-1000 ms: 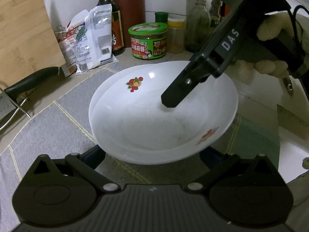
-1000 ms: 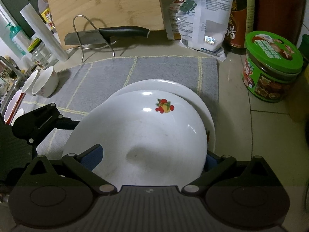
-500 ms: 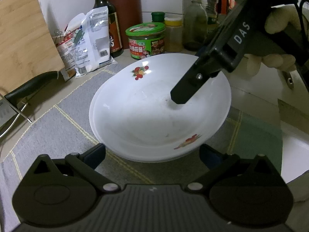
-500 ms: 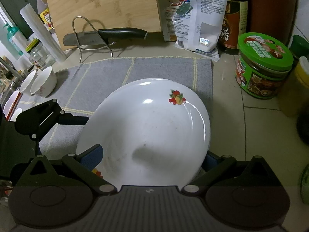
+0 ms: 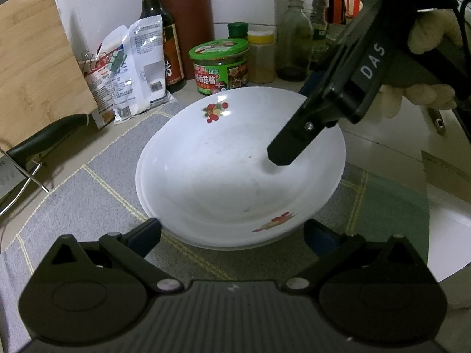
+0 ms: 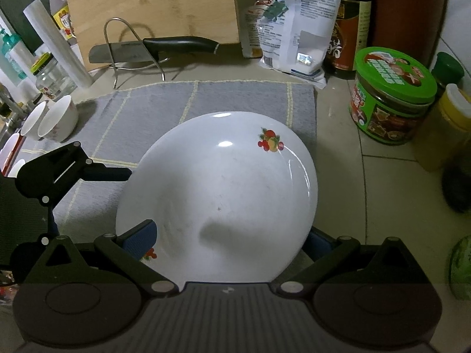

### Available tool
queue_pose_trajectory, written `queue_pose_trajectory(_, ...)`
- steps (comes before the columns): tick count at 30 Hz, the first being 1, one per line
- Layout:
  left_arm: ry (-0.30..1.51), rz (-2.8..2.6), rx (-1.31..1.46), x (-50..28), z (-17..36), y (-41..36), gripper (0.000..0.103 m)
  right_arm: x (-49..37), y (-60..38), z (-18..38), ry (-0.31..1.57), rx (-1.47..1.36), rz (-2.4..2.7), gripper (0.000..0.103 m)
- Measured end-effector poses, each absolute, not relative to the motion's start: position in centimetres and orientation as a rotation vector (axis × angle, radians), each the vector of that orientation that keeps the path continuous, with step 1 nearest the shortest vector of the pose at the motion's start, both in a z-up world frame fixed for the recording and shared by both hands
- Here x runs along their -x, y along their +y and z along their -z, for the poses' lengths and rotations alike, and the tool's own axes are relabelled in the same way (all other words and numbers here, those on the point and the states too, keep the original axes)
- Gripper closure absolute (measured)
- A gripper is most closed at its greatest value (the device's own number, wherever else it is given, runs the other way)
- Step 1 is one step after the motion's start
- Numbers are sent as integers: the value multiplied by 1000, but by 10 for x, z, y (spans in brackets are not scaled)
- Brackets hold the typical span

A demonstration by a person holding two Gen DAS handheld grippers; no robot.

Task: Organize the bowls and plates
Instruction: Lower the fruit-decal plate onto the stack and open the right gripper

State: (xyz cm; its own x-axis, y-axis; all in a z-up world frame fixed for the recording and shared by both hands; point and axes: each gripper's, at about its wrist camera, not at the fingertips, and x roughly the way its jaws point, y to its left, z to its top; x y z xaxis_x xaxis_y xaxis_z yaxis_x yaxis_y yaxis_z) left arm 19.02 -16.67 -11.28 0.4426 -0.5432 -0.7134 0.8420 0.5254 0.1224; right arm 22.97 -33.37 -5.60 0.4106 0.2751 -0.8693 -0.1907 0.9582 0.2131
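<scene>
Two white plates with fruit prints lie nested on the grey mat. The top plate almost covers the lower plate, whose rim shows as a thin edge at the left. My right gripper is open at the plate's near-right edge: one finger reaches over the plate, the other is hidden under it. My left gripper is open at the opposite edge, with its fingers just outside or under the rim.
Two small white bowls lie on their sides at the mat's left end. A knife on a wire rack, a cutting board, a food bag, bottles and a green-lidded jar line the back. A gloved hand holds the right gripper.
The top plate, offset and raised over the lower one a second ago, has slid and settled into it. Both grippers stayed open at its edges.
</scene>
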Motion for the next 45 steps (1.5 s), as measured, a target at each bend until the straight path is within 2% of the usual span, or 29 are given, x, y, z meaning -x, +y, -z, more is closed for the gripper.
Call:
queue_pose_trajectory(24,657,910,-507,-190,109,-168,0,-225,-328,47,1081,-48,-302,0)
queue_pose_trajectory(28,637,905,-499,-187,106,-166,1,-226,-317,44,1064,33,-280,0)
queue_pose_trajectory(45,585,763,-345,-188,81,-137,1,-224,-302,38,990,89,-289,0)
